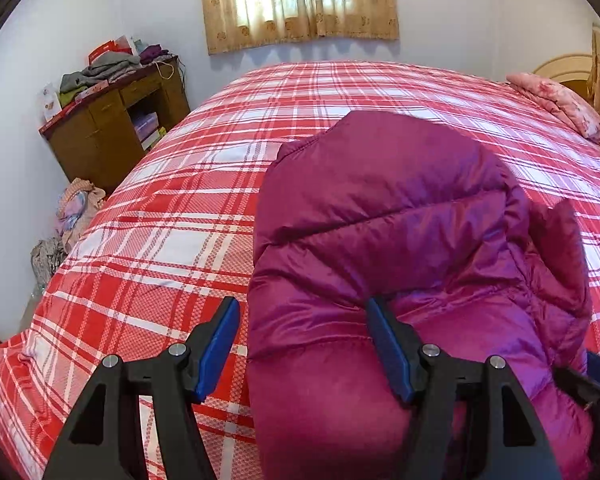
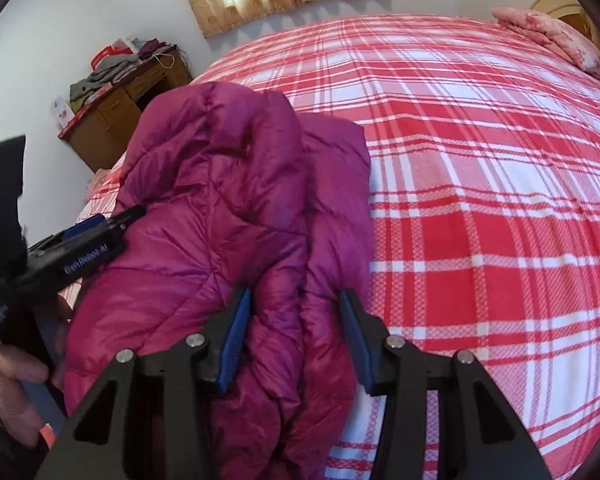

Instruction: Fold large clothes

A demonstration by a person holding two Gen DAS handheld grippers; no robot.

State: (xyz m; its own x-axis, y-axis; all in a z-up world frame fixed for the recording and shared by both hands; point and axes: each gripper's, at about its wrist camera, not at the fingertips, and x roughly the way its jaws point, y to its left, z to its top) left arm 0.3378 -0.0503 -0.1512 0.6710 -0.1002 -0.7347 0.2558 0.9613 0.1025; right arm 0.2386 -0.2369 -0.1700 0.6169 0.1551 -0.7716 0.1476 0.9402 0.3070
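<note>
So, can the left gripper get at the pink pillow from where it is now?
Probably not. The left gripper is at the near bed edge; the pillow lies far across, beyond the bulky jacket.

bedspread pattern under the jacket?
Red, pink and white plaid bedspread; the right wrist view shows it best.

Both wrist cams close, angled down, prob. sharing jacket [image 1: 400, 220] & bed [image 1: 160, 240].
</note>
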